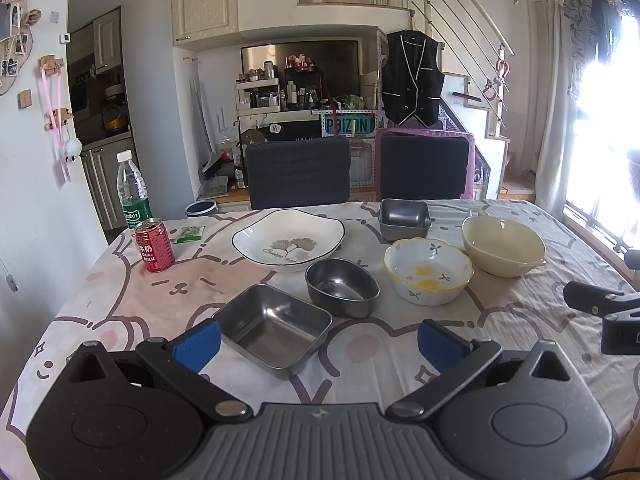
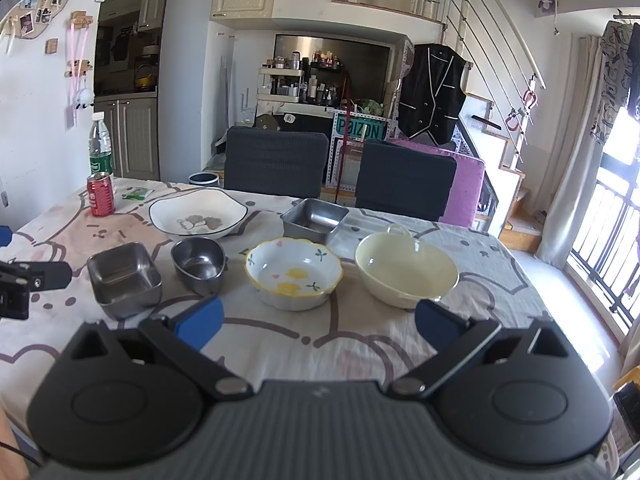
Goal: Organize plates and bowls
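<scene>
- Left gripper point(image 1: 318, 340): jaws spread wide, nothing held; poised above the near table edge, just short of the square steel tray point(image 1: 276, 330).
- Right gripper point(image 2: 318, 320): jaws likewise spread, empty; the floral bowl point(image 2: 294, 274) lies just ahead.
- Layout relative to the floral bowl: oval steel bowl point(image 2: 199, 265) and square steel tray to its left; cream bowl point(image 2: 406, 274) to its right; second steel tray point(image 2: 315, 220) behind it; white leaf plate point(image 2: 198, 218) behind-left.
- Progress, as judged: nothing stacked or nested; every dish stands separate on the tablecloth point(image 2: 360, 344); all grouping remains.

Red can point(image 1: 154, 245), water bottle point(image 1: 132, 191), chairs point(image 1: 298, 172)
</scene>
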Motion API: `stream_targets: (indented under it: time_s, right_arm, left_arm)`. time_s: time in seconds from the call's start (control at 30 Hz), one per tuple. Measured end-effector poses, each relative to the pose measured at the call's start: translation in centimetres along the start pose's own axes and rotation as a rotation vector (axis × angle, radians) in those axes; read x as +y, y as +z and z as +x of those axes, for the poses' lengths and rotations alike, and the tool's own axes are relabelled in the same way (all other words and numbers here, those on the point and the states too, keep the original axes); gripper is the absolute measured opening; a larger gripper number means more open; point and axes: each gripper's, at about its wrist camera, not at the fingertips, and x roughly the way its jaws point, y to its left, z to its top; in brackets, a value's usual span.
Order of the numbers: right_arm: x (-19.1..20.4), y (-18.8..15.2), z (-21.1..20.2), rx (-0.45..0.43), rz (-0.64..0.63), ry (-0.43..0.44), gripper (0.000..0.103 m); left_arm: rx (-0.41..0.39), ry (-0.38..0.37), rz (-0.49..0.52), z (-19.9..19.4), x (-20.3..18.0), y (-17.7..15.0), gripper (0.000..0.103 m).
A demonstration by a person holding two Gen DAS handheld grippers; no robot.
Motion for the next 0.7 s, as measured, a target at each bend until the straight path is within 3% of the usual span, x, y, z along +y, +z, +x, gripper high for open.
stream_targets:
  time_s: [0.7]
  right_arm:
    - [-0.28, 0.00, 0.11, 0.005, -0.004, 0.004, 0.103]
  left_arm:
    - [0.001, 0.000, -0.001, 0.03, 0.02, 0.04, 0.103]
